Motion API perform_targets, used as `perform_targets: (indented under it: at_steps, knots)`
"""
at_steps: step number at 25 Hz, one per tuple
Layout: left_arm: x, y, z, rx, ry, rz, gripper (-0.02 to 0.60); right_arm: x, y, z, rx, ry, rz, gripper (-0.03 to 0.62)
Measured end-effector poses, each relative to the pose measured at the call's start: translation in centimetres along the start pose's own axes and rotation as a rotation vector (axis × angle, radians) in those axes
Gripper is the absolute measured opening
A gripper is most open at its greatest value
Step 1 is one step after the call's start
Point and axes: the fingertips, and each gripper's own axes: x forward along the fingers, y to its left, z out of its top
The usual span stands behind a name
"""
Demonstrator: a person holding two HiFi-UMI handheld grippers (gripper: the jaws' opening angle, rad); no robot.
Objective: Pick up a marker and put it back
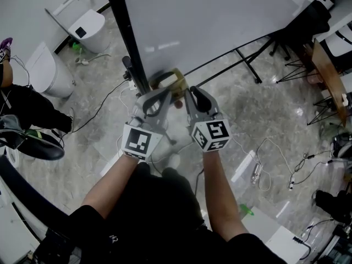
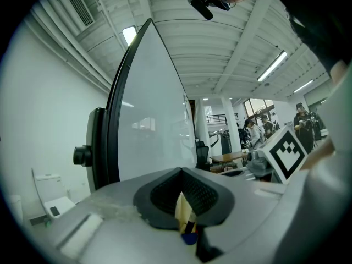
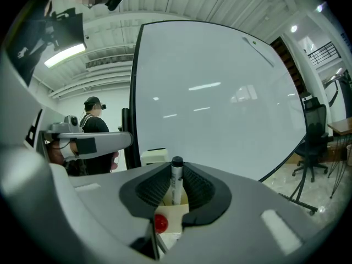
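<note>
A cream marker box (image 1: 175, 80) hangs at the lower edge of the whiteboard (image 1: 220, 15). My right gripper (image 1: 193, 95) reaches it from the right. In the right gripper view a white marker with a black cap (image 3: 176, 179) stands upright between the pads, and the right gripper (image 3: 176, 190) is shut on it, just above the box (image 3: 171, 218). A red-capped marker (image 3: 160, 223) sits in that box. My left gripper (image 1: 159, 95) comes in from the left. In the left gripper view its jaws (image 2: 184, 205) pinch the box's cream wall (image 2: 182, 209), with a blue cap (image 2: 190, 238) below.
The whiteboard's black frame post (image 1: 125, 32) and stand legs (image 1: 250, 65) are right by the grippers. Cables (image 1: 275, 158) trail across the marble floor. White bins (image 1: 91, 29) stand at the left and a chair (image 1: 297, 32) at the right. A person (image 3: 94, 126) stands beyond the board.
</note>
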Motion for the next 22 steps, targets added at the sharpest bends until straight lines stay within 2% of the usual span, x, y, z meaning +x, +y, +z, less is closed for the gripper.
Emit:
perform_targets:
  at_steps: [4,7,12,22]
  knots:
    - [-0.1,0.0,-0.1,-0.031,0.004,0.011,0.003,0.1,-0.2,-0.6,-0.002,0.018,-0.004,0.075]
    - [0.0,0.1,-0.2,0.001,0.002,0.000,0.003,0.1,-0.2,-0.9,0.000,0.023,-0.006,0.075]
    - [0.0,0.0,-0.2,0.009,0.000,-0.004,0.003,0.1,-0.4,-1.2,0.002,0.035,-0.013,0.077]
    - [0.3,-0.2,-0.2,-0.006,-0.004,-0.003,0.003,-0.5,-1.2,-2.2,0.013,0.060,-0.028,0.107]
